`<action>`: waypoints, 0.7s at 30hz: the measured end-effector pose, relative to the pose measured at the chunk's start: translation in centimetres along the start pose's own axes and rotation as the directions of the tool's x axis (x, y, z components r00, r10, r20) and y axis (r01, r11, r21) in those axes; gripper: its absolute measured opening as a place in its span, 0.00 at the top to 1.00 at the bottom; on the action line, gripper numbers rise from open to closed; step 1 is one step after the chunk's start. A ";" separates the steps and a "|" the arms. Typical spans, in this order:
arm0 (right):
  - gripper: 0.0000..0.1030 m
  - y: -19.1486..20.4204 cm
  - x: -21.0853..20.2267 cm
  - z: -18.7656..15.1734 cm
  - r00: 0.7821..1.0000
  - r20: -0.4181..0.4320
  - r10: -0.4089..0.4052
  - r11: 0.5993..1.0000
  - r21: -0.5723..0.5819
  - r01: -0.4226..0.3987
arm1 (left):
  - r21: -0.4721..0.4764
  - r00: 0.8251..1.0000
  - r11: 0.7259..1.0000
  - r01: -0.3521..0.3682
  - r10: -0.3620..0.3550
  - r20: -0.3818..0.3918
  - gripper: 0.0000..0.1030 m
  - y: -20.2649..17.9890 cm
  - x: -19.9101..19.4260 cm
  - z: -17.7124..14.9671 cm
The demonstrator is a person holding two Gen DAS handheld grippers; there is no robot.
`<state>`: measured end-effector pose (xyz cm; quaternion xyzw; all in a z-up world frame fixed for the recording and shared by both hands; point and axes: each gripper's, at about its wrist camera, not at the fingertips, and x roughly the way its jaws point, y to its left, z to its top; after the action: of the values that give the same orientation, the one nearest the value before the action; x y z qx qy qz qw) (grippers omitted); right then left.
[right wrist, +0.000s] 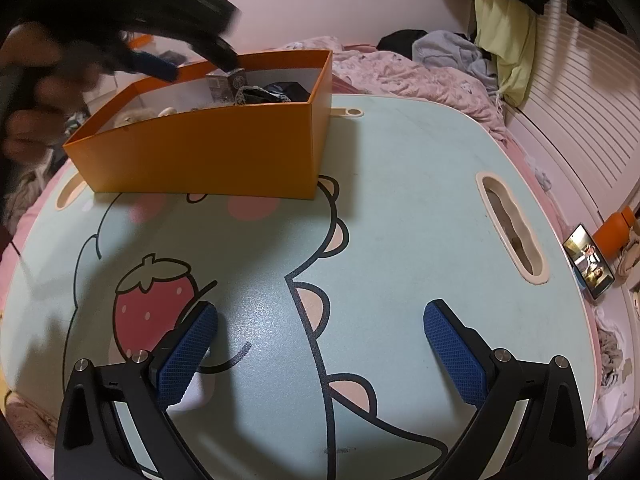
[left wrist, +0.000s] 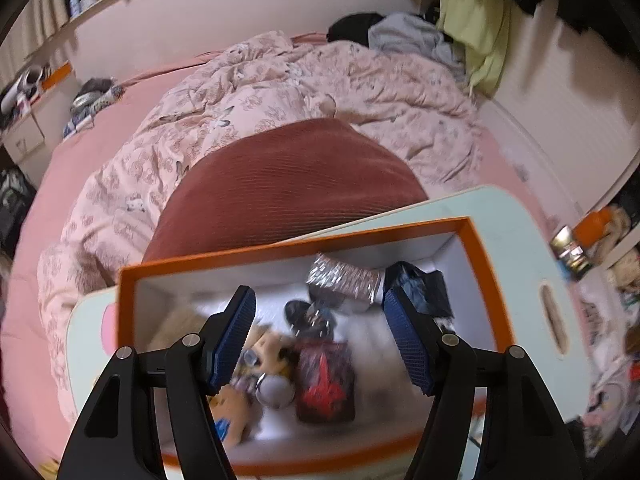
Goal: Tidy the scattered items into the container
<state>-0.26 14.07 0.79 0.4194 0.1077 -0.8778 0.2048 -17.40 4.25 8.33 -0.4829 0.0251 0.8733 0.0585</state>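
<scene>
An orange box [left wrist: 124, 312] with a white inside stands on the pale green cartoon lap table [left wrist: 512, 248]. In it lie a silver foil packet [left wrist: 344, 280], a dark bag [left wrist: 420, 284], a red-and-black packet [left wrist: 326, 384] and a plush toy [left wrist: 268, 348]. My left gripper [left wrist: 318, 296] hovers open above the box with nothing between its blue pads. In the right wrist view the box [right wrist: 208, 148] is at the far left, with the blurred left gripper [right wrist: 160, 66] over it. My right gripper [right wrist: 320, 312] stands wide open above the table [right wrist: 400, 200]. A small white item [right wrist: 196, 394] lies by its left finger.
The table rests on a bed with a pink floral duvet [left wrist: 280, 88] and a red-brown cushion [left wrist: 288, 192]. A handle slot [right wrist: 512, 232] cuts the table's right side. A lit phone [right wrist: 588, 264] and an orange bottle [right wrist: 614, 232] sit at the right. Clothes [right wrist: 452, 52] are heaped at the back.
</scene>
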 end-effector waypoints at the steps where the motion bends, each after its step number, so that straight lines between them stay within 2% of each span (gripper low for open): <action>1: 0.00 0.0 0.0 0.0 1.000 0.000 0.000 1.000 0.000 0.000 | 0.011 1.000 1.000 -0.014 0.014 -0.008 0.34 -0.4 0.6 0.3; 3: 0.00 0.2 0.0 -0.1 1.000 0.001 0.002 1.000 -0.002 -0.002 | 0.017 1.000 1.000 -0.024 0.025 -0.019 0.34 -0.7 1.5 0.4; 4: 0.00 0.2 0.0 -0.1 1.000 0.001 0.002 1.000 -0.003 -0.002 | 0.019 1.000 1.000 -0.022 0.022 -0.022 0.40 -0.8 1.9 0.5; 5: 0.00 0.2 0.0 -0.1 1.000 0.001 0.002 1.000 -0.003 -0.002 | 0.024 1.000 1.000 -0.016 0.016 -0.024 0.55 -0.8 2.1 0.6; 9: 0.00 0.2 0.0 -0.1 1.000 0.001 0.004 1.000 -0.005 -0.004 | 0.012 1.000 1.000 0.010 -0.010 -0.006 0.57 -0.5 1.7 0.5; 13: 0.00 0.3 0.0 0.0 1.000 0.001 0.005 1.000 -0.007 -0.005 | -0.020 0.994 0.997 0.078 -0.076 0.074 0.57 0.6 -2.4 -0.3; 15: 0.00 0.2 0.0 -0.1 1.000 0.001 0.007 1.000 -0.007 -0.007 | -0.026 0.985 0.994 0.110 -0.105 0.135 0.57 1.1 -5.3 -1.0; 18: 0.00 0.2 0.0 -0.1 1.000 0.002 0.007 1.000 -0.009 -0.007 | -0.038 0.959 0.985 0.169 -0.156 0.237 0.57 1.9 -9.9 -3.4; 21: 0.00 0.2 0.0 -0.1 1.000 0.003 0.009 1.000 -0.011 -0.009 | -0.045 0.941 0.976 0.212 -0.192 0.280 0.57 2.5 -12.3 -7.2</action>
<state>-0.08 13.92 0.74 0.4176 0.1104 -0.8769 0.2111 -5.21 0.12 14.92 -0.3591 -0.0657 0.9215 0.1325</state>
